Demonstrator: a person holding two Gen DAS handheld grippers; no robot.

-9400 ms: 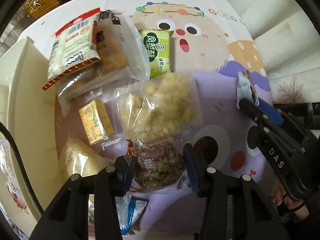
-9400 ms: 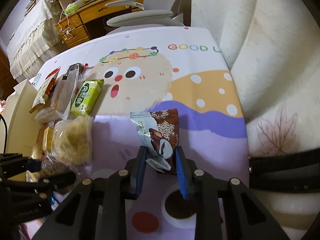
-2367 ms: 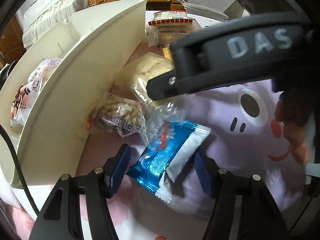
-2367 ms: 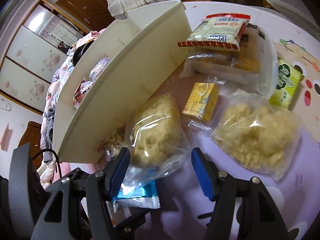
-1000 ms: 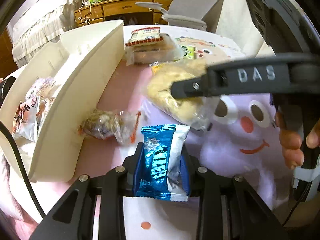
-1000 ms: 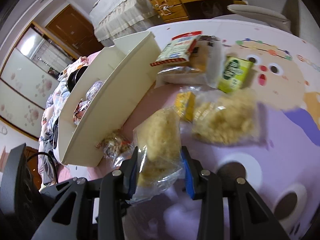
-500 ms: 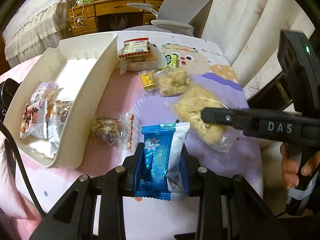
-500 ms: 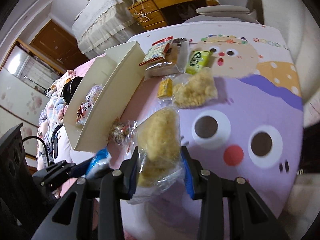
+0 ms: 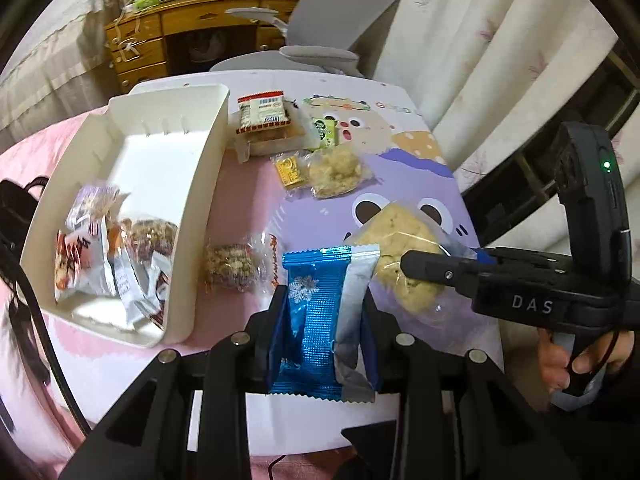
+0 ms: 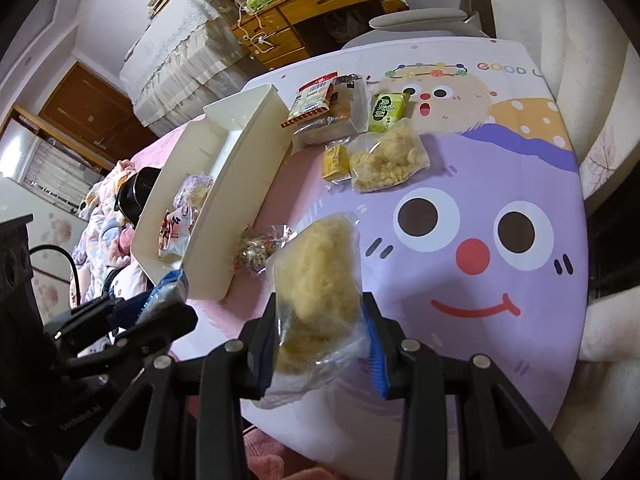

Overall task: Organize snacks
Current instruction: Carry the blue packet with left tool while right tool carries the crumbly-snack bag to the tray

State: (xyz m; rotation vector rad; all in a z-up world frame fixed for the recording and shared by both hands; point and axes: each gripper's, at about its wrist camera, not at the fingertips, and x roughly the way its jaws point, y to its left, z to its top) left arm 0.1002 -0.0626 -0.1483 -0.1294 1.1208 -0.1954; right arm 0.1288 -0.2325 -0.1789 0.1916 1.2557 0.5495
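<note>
Blue shiny foil snack packet (image 9: 320,312): squeezed in left gripper (image 9: 325,316), near the white plastic tray (image 9: 200,184).
Clear bag of yellow crumbly snack (image 10: 320,292): squeezed in right gripper (image 10: 322,344), farther from tray.

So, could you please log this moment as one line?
left gripper: shut on blue packet | right gripper: shut on clear bag | white bin: part-filled

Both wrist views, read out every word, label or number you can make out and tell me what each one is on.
"DAS": side of the right gripper.
"GOOD", then cut off: tablecloth.
Green snack packet: print too small to read.
Red-edged packet: barcode and print unreadable.
Red and white packet in the white bin: large characters, blurred.
Blue foil packet: snowflake only, no text readable.
</note>
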